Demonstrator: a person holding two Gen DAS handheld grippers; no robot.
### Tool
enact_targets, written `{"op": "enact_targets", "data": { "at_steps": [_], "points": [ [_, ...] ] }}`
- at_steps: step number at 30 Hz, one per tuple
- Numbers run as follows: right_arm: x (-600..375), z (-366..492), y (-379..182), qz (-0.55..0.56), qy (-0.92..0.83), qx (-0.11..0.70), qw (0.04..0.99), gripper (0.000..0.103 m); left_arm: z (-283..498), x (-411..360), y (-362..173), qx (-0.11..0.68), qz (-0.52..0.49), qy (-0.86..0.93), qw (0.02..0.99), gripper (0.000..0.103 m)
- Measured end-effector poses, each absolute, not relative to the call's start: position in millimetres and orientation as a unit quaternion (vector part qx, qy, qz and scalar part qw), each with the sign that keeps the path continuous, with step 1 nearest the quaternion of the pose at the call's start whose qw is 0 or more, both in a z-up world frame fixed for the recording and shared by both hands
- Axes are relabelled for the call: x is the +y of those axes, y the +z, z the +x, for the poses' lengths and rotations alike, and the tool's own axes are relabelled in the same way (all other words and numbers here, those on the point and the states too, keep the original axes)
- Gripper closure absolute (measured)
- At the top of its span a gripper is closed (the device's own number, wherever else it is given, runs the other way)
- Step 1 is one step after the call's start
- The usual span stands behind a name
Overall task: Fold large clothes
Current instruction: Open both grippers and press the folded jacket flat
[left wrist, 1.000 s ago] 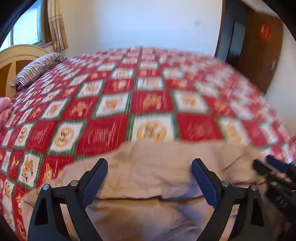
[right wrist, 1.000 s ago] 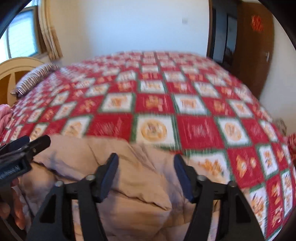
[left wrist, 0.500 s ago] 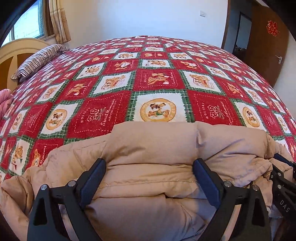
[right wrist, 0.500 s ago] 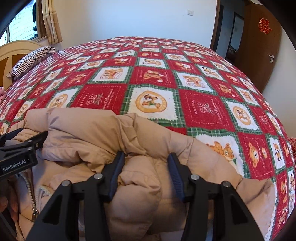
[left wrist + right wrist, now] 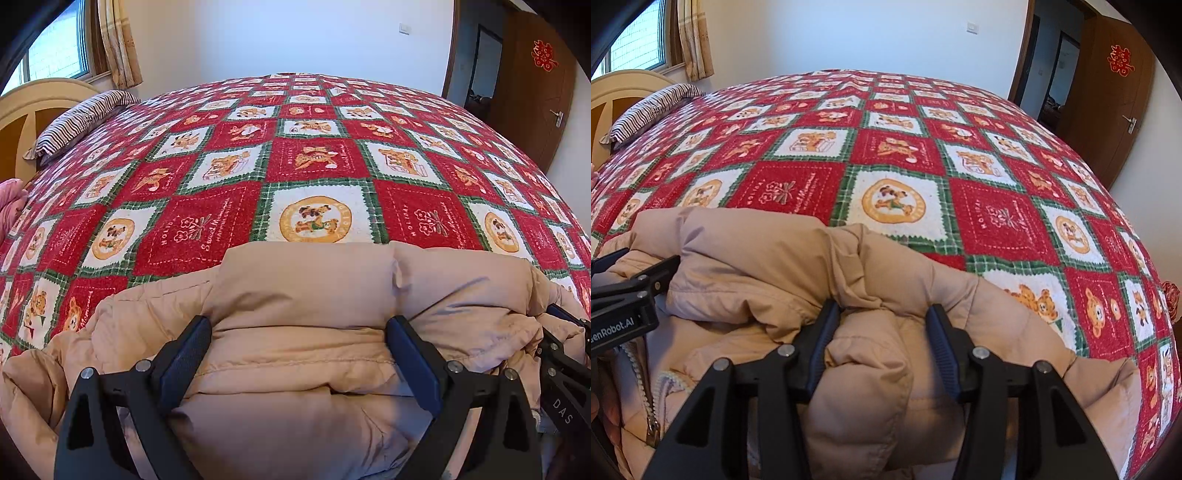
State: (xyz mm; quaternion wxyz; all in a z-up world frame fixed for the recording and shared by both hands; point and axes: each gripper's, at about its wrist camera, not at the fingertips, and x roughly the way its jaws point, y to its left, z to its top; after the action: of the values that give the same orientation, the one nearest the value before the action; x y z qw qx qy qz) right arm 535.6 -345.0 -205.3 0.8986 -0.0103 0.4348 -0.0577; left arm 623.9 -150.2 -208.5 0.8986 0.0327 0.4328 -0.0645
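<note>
A puffy beige down jacket (image 5: 303,291) lies bunched at the near edge of the bed, on a red, white and green bear-patterned bedspread (image 5: 207,229). My left gripper (image 5: 299,343) stands wide, its pads pressed against a thick fold of the jacket. My right gripper (image 5: 882,325) is shut on a narrower bunched fold of the same jacket (image 5: 768,258). The jacket's zipper (image 5: 642,387) shows at the lower left of the right wrist view. Each gripper sees the other: the right gripper (image 5: 565,350) at the right edge, the left gripper (image 5: 628,280) at the left edge.
The bedspread (image 5: 997,221) stretches far ahead. A striped pillow (image 5: 81,118) rests by the cream headboard (image 5: 22,107) at the far left, with a pink cloth (image 5: 11,199) at the left edge. A brown door (image 5: 535,103) stands at the far right.
Both grippers came down with the jacket, which now rests on the bedspread. Over the last half second nothing visibly moved.
</note>
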Motion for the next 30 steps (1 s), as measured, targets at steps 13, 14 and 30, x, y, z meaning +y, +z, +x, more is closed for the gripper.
{"op": "enact_targets", "data": {
  "at_steps": [13,14,30],
  "points": [
    [-344,536,-206,-0.014,-0.059,0.435,0.898,0.049,625,-154,-210,0.435,0.048,-0.057,0.897,0.006],
    [-344,536,-207,-0.015,-0.060,0.435,0.898,0.049,624,-155,-210,0.434,0.049,-0.056,0.898,0.006],
    [-333,542,-207,-0.060,-0.086,0.442,0.891,0.043,635,-164,-209,0.454,0.073,-0.041,0.887,0.001]
  ]
}}
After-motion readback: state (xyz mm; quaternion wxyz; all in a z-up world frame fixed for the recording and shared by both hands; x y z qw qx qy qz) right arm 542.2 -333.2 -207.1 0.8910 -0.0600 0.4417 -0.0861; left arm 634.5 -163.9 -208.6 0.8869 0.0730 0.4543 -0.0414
